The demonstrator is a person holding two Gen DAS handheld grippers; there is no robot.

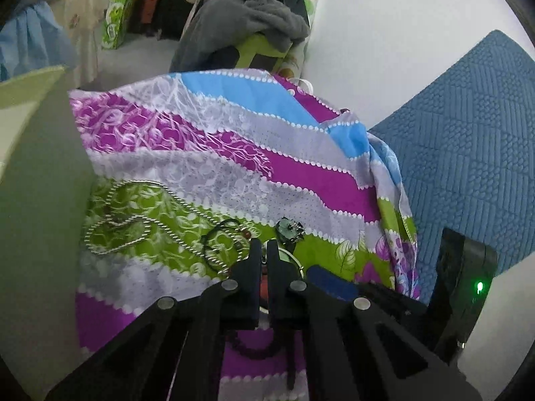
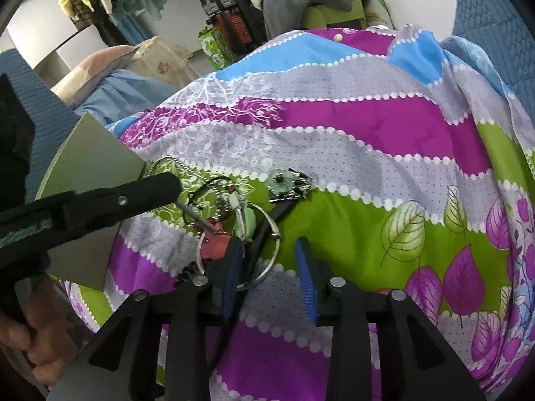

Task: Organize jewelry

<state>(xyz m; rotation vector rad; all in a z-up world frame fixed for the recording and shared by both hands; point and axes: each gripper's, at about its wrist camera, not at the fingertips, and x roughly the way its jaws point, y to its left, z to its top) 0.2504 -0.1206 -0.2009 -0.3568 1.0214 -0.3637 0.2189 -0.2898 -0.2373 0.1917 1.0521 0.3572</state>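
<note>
Jewelry lies on a striped floral cloth (image 1: 301, 170). A silver ball chain (image 1: 140, 220) is at the left, a black cord bracelet (image 1: 219, 240) beside it, and a green flower brooch (image 1: 289, 230) to the right. My left gripper (image 1: 264, 250) is shut on a small red piece with a silver ring (image 1: 264, 284). In the right wrist view the red piece (image 2: 215, 244), a silver hoop (image 2: 267, 267) and the brooch (image 2: 284, 183) show. My right gripper (image 2: 271, 254) is open over the hoop. The left gripper (image 2: 160, 183) enters there from the left.
A grey-green box wall (image 1: 40, 183) stands at the left, also in the right wrist view (image 2: 93, 160). A blue quilted surface (image 1: 468, 150) lies to the right. Clothes on a green chair (image 1: 254, 23) are behind. A dark beaded bracelet (image 1: 257, 347) lies under the left gripper.
</note>
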